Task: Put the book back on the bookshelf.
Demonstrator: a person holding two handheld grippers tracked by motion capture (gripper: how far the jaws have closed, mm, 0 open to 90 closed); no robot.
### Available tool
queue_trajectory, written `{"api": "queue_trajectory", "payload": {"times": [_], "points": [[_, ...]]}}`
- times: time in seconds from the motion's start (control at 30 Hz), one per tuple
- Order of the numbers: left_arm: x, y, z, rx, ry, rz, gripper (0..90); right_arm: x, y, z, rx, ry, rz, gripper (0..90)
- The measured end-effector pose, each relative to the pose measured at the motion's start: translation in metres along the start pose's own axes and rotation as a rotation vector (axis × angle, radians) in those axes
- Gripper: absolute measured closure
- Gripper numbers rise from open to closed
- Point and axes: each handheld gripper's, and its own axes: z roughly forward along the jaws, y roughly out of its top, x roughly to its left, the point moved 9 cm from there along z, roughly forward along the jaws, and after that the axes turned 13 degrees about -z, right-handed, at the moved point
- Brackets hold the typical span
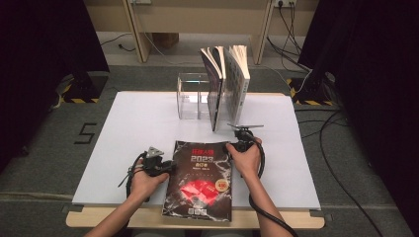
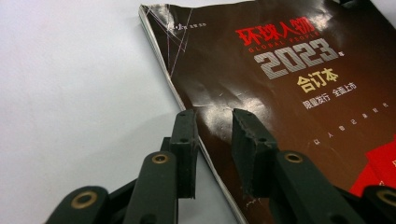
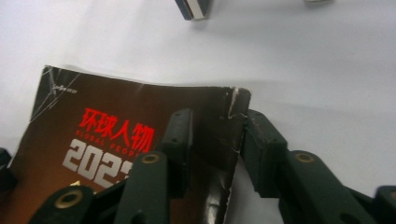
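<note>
A dark magazine (image 1: pixel 200 180) with a red title and "2023" on its cover lies flat near the table's front edge. My left gripper (image 1: pixel 171 166) rests at its left edge. In the left gripper view the jaws (image 2: pixel 213 114) stand apart astride that edge of the magazine (image 2: pixel 280 70), one finger over the white table and the other over the cover. My right gripper (image 1: pixel 232 145) is at the magazine's far right corner. In the right gripper view its jaws (image 3: pixel 217 116) straddle the worn corner of the magazine (image 3: pixel 121 121), open, one finger over the cover, the other beside the edge.
Two thick books (image 1: pixel 227 86) stand upright, fanned open, at the back of the white table (image 1: pixel 138 123), beside a clear acrylic holder (image 1: pixel 192 96). One book's foot (image 3: pixel 194 9) shows at the top of the right gripper view. Cables lie on the floor at the right.
</note>
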Motion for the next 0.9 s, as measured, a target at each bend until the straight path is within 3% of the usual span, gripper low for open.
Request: {"api": "queue_trajectory", "payload": {"times": [0.2,0.5,0.73,0.8,0.9], "points": [[0.000,0.000,0.000,0.001,0.004,0.004,70.0,0.007,0.002,-0.011,-0.019,0.041,-0.025,72.2],[0.000,0.000,0.000,-0.005,0.002,-0.003,70.2,0.016,0.000,-0.015,-0.047,0.090,0.006,67.0],[0.000,0.000,0.000,-0.006,0.004,-0.004,70.4,0.020,-0.007,-0.017,-0.032,0.112,0.015,67.1],[0.000,0.000,0.000,-0.006,0.005,-0.003,70.4,0.024,-0.010,-0.016,-0.016,0.136,0.022,66.4],[0.000,0.000,0.000,-0.006,0.004,-0.004,70.4,0.023,-0.011,-0.017,-0.038,0.123,0.016,70.1]]}}
